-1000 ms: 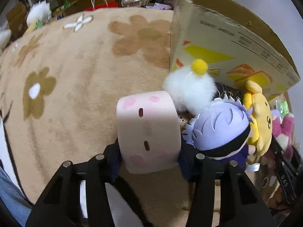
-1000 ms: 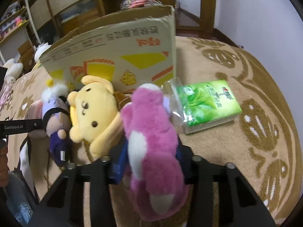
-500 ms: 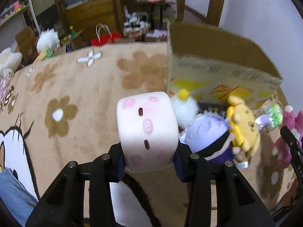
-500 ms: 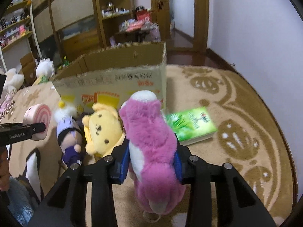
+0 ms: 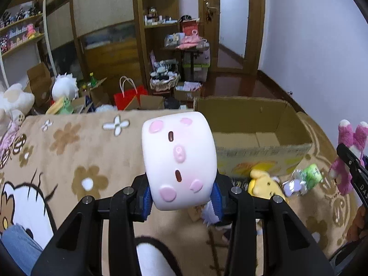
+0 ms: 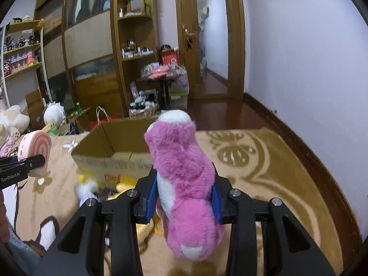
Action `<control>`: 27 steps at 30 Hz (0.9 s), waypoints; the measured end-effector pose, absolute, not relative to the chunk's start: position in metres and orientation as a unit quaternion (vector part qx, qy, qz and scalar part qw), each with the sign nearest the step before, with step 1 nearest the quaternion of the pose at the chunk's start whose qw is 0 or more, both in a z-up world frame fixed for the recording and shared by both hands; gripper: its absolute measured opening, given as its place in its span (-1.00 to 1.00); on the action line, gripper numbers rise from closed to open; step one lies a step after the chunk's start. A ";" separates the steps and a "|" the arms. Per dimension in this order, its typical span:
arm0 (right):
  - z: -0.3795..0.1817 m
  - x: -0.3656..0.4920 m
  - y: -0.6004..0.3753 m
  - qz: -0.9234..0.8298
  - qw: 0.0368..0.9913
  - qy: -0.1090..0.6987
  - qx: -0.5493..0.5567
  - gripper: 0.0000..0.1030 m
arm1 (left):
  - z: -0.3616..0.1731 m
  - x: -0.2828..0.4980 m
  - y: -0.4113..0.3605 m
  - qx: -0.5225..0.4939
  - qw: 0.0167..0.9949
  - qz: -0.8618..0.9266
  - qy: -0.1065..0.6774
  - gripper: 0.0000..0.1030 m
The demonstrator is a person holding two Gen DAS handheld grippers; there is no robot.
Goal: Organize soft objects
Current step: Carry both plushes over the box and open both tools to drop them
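Note:
My left gripper is shut on a white cylinder plush with a pink pig face, held up in the air in front of the open cardboard box. My right gripper is shut on a pink and white furry plush, raised above the blanket before the same box. The pig plush's swirl end shows at the left of the right wrist view. A yellow dog plush lies beside the box. A white pompom plush lies by it.
A green tissue pack lies right of the yellow plush. The beige flower blanket covers the bed. Shelves, a red bag and clutter stand beyond the bed edge. A wooden door is at the back.
Both grippers have lifted their plush toys up from the blanket. The box's open inside has come into view and the toys left on the blanket look lower and smaller.

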State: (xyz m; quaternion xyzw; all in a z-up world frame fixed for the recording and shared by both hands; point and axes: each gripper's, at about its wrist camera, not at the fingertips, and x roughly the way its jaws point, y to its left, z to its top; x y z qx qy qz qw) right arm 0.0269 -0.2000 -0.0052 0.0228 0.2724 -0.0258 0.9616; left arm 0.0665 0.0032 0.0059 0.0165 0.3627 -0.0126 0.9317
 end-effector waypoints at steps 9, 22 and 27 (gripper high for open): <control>0.016 0.068 -0.197 -0.011 0.967 0.254 0.017 -0.21 | 0.034 0.108 -0.026 0.042 0.941 -0.040 0.332 -0.23; 0.014 0.129 -0.184 0.029 0.964 0.264 0.012 -0.21 | 0.013 0.170 -0.055 0.046 0.940 -0.077 0.328 -0.20; -0.008 0.149 -0.177 0.045 0.955 0.291 0.024 -0.20 | -0.011 0.187 -0.057 0.044 0.930 -0.084 0.355 -0.19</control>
